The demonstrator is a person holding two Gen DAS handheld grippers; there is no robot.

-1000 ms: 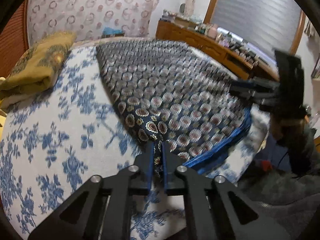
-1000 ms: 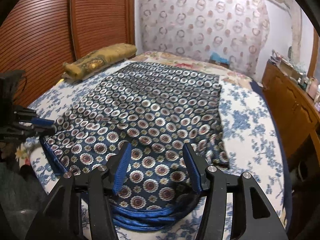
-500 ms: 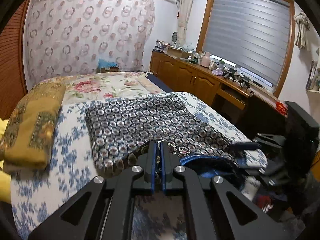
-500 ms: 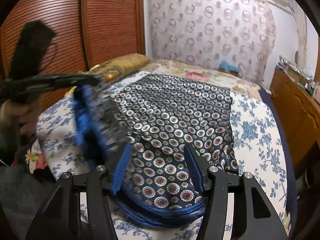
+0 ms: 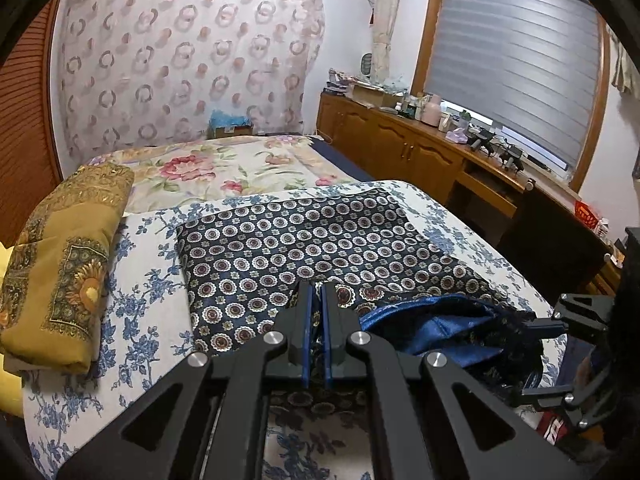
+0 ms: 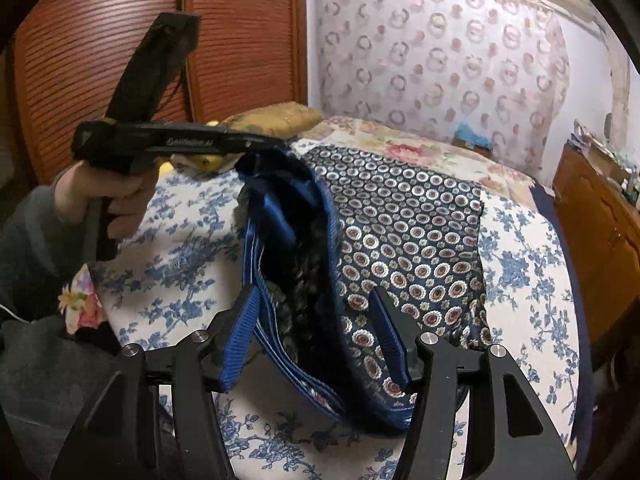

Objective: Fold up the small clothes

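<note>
A: From the left wrist view we see our left gripper [image 5: 316, 320] with its blue pads pressed together on a corner of the patterned garment [image 5: 304, 248], the cloth pinched between them. The rest of the garment lies spread on the blue-flowered bedspread [image 5: 140, 288], its blue lining [image 5: 424, 320] turned up on the near right.

B: The right wrist view gives us what that one cannot: the left gripper [image 6: 256, 146] from the side, raised above the bed, with the lifted corner hanging from its tip and the lining [image 6: 280, 216] facing us in a steep fold. We also see the hand [image 6: 108, 196] on its handle, in a grey sleeve.

A: And our right gripper [image 6: 316, 336]?

B: Its fingers stand apart over the garment's near edge, with the folded cloth lying below and between them. We cannot see either pad pressing on it. In the left view the right gripper [image 5: 536, 328] shows only at the far right edge, beside the lining.

A: The left view alone shows us the folded mustard cloth [image 5: 64, 272] at the left of the bed, well apart from the garment, and the wooden cabinets [image 5: 400, 148] under the blind on the right.
</note>
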